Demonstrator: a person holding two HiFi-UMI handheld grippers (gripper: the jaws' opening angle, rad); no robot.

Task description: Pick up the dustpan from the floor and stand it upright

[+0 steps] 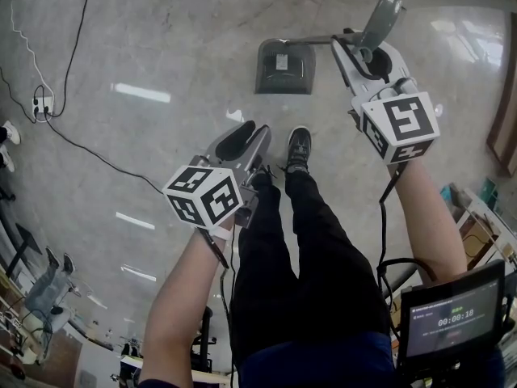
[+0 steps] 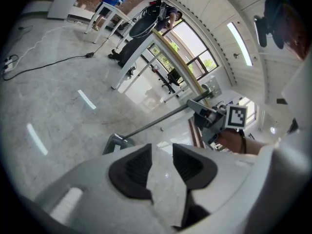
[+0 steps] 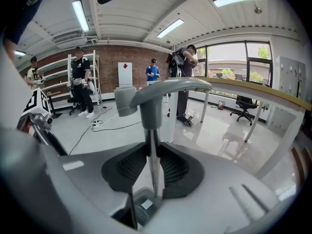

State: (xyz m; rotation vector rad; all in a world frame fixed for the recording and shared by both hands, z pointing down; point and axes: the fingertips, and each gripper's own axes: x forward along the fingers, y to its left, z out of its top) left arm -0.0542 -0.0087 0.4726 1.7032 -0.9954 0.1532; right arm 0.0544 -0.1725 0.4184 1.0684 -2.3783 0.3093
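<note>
Floor (image 1: 161,39): pale grey polished stone, glossy, spreading under and all around the dustpan (image 1: 284,67).
Person: stood just behind the dustpan in black trousers (image 1: 299,281), with bare forearms (image 1: 182,297) reaching out towards it. One dark shoe (image 1: 299,148) pointed at the pan and was near it but not touching.
Dustpan: a grey long-handled kind. Its pan sat low by the floor, open side up, and the thin pole slanted up from it to a curved grey grip at the top. Whether the pan rested on the floor I could not tell.
Right gripper (image 1: 361,55): on the upper part of the dustpan's pole, just below the curved grip. Its dark ribbed pads were pressed against the pole from both sides, pinching it.
Left gripper (image 1: 245,138): well apart from the dustpan, on the person's side of the pan. Its jaws were spread a little, with only bare floor showing in the gap between the pads.
Screen (image 1: 452,318): a small dark display with pale digits, far back from the dustpan, by the person's right arm.
Power strip (image 1: 40,103): on the floor well off to the left of the dustpan, with black and white cables (image 1: 77,31) trailing away from it.
</note>
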